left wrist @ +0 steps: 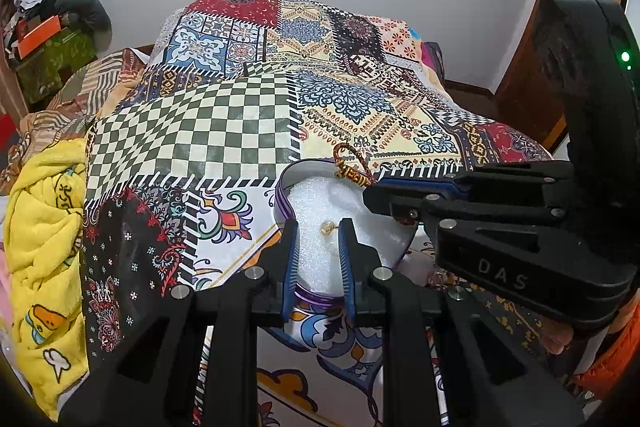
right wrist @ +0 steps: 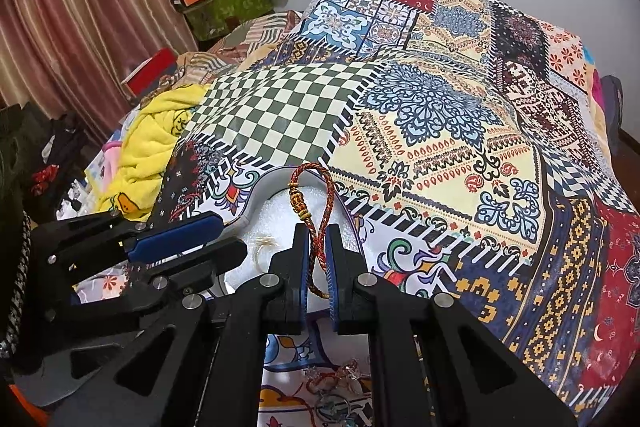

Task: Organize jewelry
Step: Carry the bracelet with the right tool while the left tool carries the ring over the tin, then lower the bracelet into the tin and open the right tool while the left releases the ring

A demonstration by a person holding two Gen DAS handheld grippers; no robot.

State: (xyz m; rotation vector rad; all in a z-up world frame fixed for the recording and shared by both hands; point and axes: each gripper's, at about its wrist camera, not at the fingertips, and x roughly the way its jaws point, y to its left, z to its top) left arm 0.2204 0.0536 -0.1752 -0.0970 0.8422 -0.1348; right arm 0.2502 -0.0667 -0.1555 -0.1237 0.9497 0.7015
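A round box (left wrist: 282, 187) with a purple rim and white foam lining sits on the patterned bedspread. My right gripper (right wrist: 318, 239) is shut on a red and gold braided bracelet (right wrist: 326, 199) and holds it over the box; it also shows in the left wrist view (left wrist: 352, 173). My left gripper (left wrist: 318, 231) is open over the foam, its fingers either side of a small gold earring (left wrist: 328, 227). A thin gold ring (right wrist: 262, 245) lies on the foam in the right wrist view. The left gripper shows there too (right wrist: 200, 239).
More loose jewelry (right wrist: 332, 387) lies on the bedspread near me, below the right gripper. A yellow blanket (left wrist: 44, 227) is heaped at the left. Boxes and clothes (left wrist: 48, 43) are stacked by the far wall. A wooden door (left wrist: 560, 27) is at the right.
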